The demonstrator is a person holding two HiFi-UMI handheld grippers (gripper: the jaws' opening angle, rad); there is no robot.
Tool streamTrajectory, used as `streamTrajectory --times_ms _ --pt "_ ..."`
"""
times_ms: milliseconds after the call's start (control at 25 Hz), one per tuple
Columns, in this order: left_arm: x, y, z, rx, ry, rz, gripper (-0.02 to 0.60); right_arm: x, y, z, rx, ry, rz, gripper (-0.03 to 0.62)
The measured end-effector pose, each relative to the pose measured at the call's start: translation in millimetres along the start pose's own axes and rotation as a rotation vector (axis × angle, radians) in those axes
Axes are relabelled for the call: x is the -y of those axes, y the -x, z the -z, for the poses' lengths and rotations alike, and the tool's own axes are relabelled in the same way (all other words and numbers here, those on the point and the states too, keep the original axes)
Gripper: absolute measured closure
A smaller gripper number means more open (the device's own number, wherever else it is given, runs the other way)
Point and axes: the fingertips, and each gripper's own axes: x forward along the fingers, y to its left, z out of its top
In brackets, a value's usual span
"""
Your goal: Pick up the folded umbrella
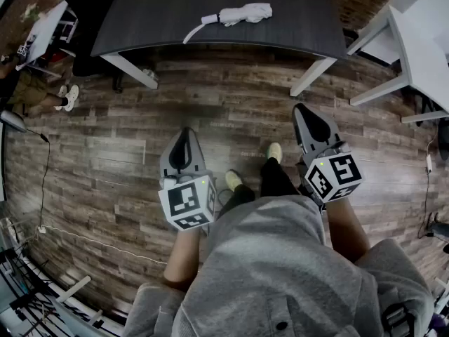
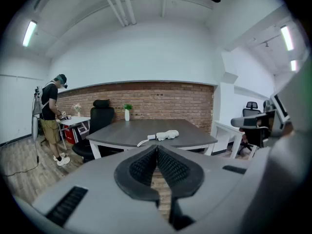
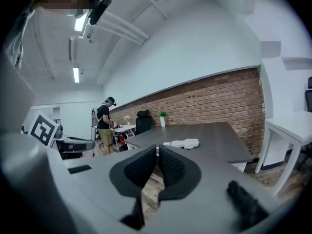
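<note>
- White umbrella (image 1: 242,12) lies folded on the dark desk (image 1: 154,12).
- Left gripper (image 1: 184,132) clenched and empty, well short of the desk.
- Right gripper (image 1: 303,109) clenched too, empty.

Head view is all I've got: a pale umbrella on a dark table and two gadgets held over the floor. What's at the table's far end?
Observer: A white vase with a green plant stands at the far end of the table, in front of a brick wall.
Operator: Are the gadgets holding anything?
Observer: No. The left gripper and the right gripper each have their fingers closed together, with nothing between them.
Operator: Whose legs are at my left edge?
Observer: A person in a cap, standing at a small white desk.
</note>
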Motion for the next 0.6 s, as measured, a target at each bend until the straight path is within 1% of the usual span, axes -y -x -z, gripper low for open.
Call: streamTrajectory --times_ms 200,400,600 --pt "-20.2 24.0 -3.8 0.024 0.006 -0.028 0.565 -16.6 16.2 -7.5 0.025 0.025 -0.002 0.563" --pt "-19.5 29.8 -10.9 0.038 -0.007 -0.03 0.565 -18.7 20.0 -13.5 0.029 0.064 0.002 0.562" --pt "-18.3 33.6 -16.4 0.038 -0.009 -0.015 0.565 -20.0 16.0 -19.4 0.06 0.033 0.001 0.562"
